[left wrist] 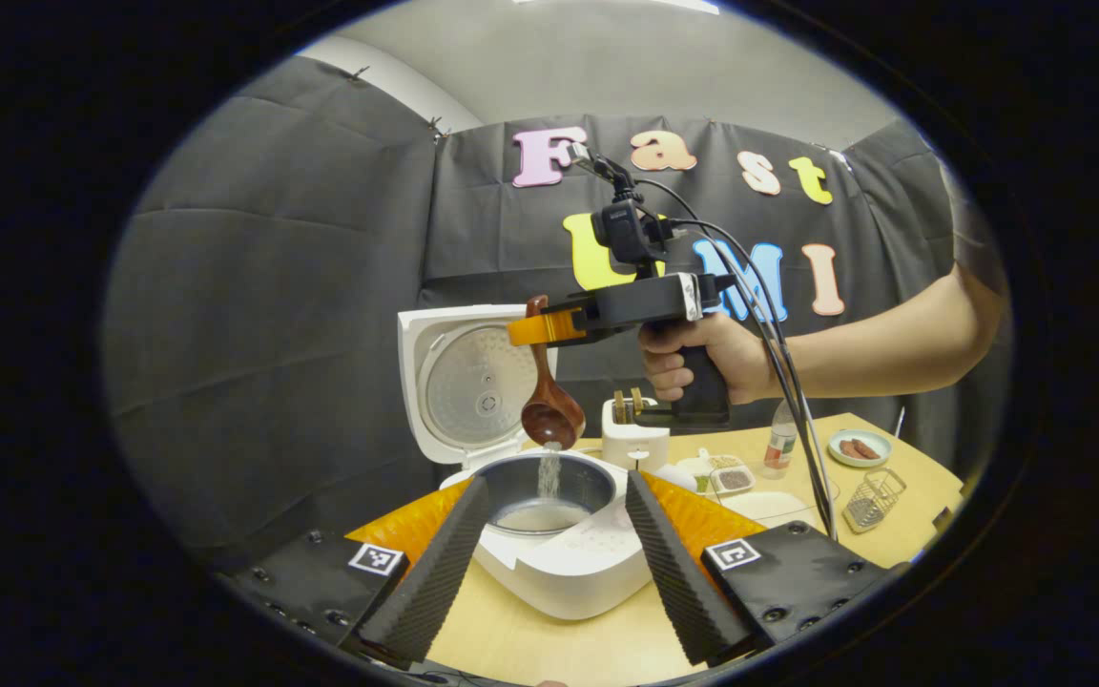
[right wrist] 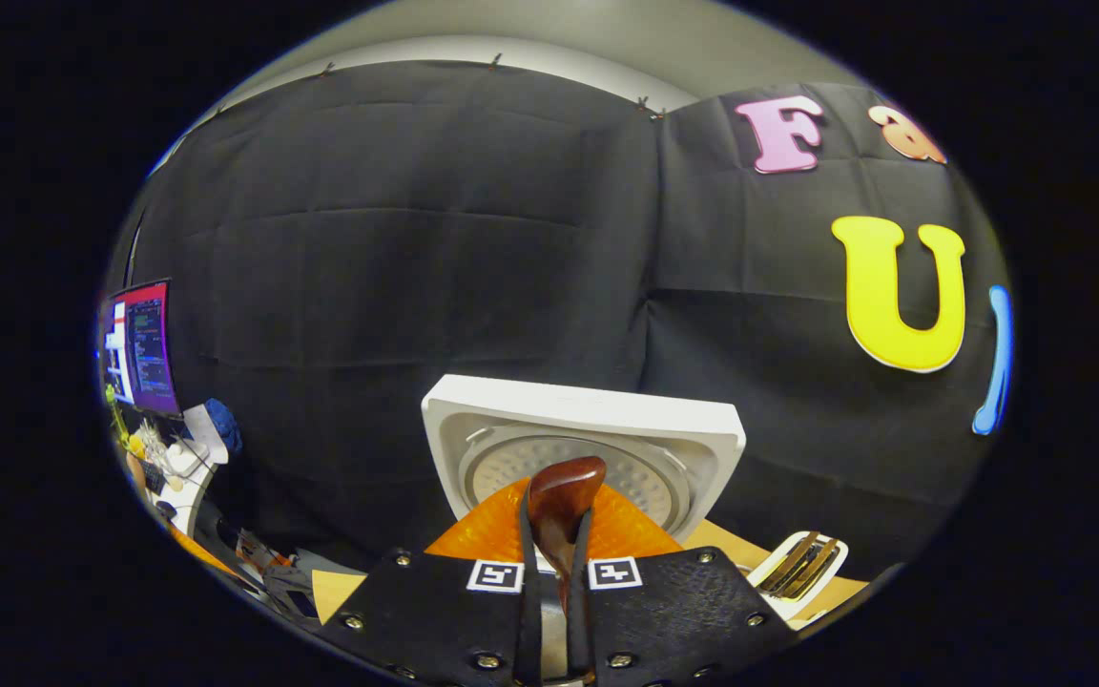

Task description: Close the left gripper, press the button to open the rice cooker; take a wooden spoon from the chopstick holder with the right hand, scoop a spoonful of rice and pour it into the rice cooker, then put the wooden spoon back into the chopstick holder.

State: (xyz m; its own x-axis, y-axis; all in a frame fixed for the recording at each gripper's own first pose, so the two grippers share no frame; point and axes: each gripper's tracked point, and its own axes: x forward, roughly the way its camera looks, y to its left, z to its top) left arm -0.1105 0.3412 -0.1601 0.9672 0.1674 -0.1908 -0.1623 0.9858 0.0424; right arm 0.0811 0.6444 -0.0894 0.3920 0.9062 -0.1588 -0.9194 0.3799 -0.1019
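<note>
The white rice cooker [left wrist: 573, 563] stands with its lid [left wrist: 468, 382] up, inner pot [left wrist: 549, 491] exposed. My left gripper [left wrist: 557, 487] is open just in front of it, one finger either side of the pot, holding nothing. Above the pot, a hand holds my right gripper [left wrist: 535, 329], shut on the wooden spoon [left wrist: 549, 410], which hangs bowl down. Rice streams from the spoon into the pot. In the right gripper view, my right gripper [right wrist: 556, 523] pinches the spoon handle [right wrist: 564, 487], with the lid [right wrist: 588, 439] beyond. The white chopstick holder [left wrist: 633, 441] sits behind the cooker, right.
On the wooden table [left wrist: 549, 639], right of the cooker, are small dishes [left wrist: 731, 475], a bottle [left wrist: 780, 444], a plate of sausages [left wrist: 860, 447] and a wire basket [left wrist: 872, 498]. Cables trail from the right gripper. A lit monitor [right wrist: 141, 345] and clutter stand far left.
</note>
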